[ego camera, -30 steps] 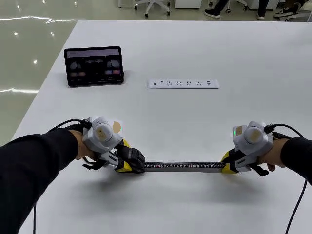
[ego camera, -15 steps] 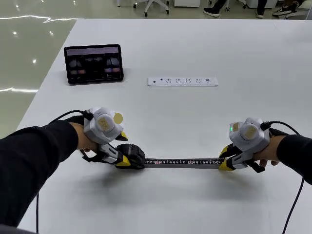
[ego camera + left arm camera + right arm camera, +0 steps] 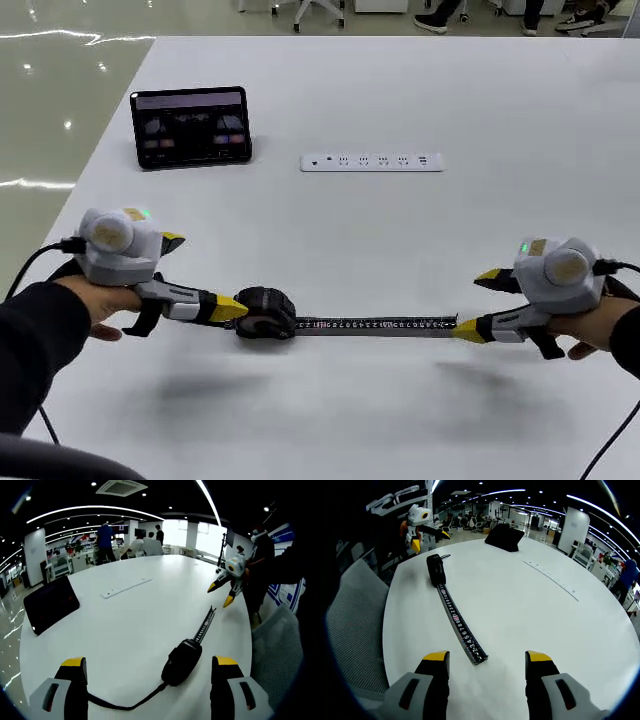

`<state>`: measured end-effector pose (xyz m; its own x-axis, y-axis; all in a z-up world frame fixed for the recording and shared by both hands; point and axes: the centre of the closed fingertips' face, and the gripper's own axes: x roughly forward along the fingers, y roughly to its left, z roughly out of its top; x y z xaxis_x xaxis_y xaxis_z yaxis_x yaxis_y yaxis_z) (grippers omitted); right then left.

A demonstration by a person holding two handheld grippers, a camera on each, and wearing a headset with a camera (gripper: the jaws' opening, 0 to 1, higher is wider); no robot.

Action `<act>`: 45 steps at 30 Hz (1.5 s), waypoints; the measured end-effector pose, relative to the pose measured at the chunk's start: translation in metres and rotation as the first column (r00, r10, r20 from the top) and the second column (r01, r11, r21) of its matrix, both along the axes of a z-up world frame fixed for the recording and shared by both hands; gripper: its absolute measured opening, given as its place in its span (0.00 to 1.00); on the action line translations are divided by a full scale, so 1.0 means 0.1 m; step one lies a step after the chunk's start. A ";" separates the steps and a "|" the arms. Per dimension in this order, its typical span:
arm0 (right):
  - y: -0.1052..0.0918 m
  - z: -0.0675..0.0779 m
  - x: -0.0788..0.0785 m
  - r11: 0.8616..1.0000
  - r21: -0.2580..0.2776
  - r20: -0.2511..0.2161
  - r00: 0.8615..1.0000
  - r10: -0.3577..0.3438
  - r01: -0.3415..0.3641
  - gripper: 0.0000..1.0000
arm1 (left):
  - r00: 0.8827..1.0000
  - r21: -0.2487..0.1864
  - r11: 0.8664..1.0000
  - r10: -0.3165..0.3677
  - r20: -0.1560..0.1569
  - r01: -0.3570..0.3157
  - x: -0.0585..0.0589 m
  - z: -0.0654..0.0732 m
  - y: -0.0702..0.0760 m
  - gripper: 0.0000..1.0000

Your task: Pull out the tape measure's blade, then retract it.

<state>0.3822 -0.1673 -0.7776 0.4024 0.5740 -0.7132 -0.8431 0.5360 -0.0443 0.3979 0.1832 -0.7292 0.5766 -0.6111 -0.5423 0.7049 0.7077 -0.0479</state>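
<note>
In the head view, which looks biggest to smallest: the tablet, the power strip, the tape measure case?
1. tablet
2. power strip and tape measure case: unsure; strip longer but thin, case nearer the camera.

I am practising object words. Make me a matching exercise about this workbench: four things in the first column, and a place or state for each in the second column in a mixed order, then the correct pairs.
Things
1. black tape measure case
2. dark numbered blade
3. dark rectangular tablet
4. white power strip

Places or states
a. lying flat at the far middle of the white table
b. propped up at an angle, far left
c. just ahead of the open left gripper
d. pulled out along the table, its free end near the open right gripper

Pairs: 1-c, 2-d, 3-b, 4-a
</note>
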 end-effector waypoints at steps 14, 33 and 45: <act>-0.43 0.18 -0.57 0.991 0.048 0.082 0.988 -0.130 0.127 0.79 | 0.994 -0.011 0.996 0.094 0.048 -0.094 -0.78 -0.04 0.44 1.00; -0.80 0.08 -1.09 0.967 0.095 0.054 0.969 -0.242 0.236 1.00 | 0.974 -0.054 0.973 0.227 0.019 -0.226 -1.24 -0.15 0.78 1.00; -0.84 0.14 -1.12 0.956 0.117 0.066 0.959 -0.277 0.268 1.00 | 0.975 -0.051 0.975 0.219 0.037 -0.217 -1.19 -0.14 0.75 1.00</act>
<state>0.2705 -0.2518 -0.7640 0.6079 0.5048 -0.6128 -0.6603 0.7501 -0.0370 0.2791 0.2582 -0.7436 0.7205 -0.4922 -0.4885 0.5359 0.8423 -0.0582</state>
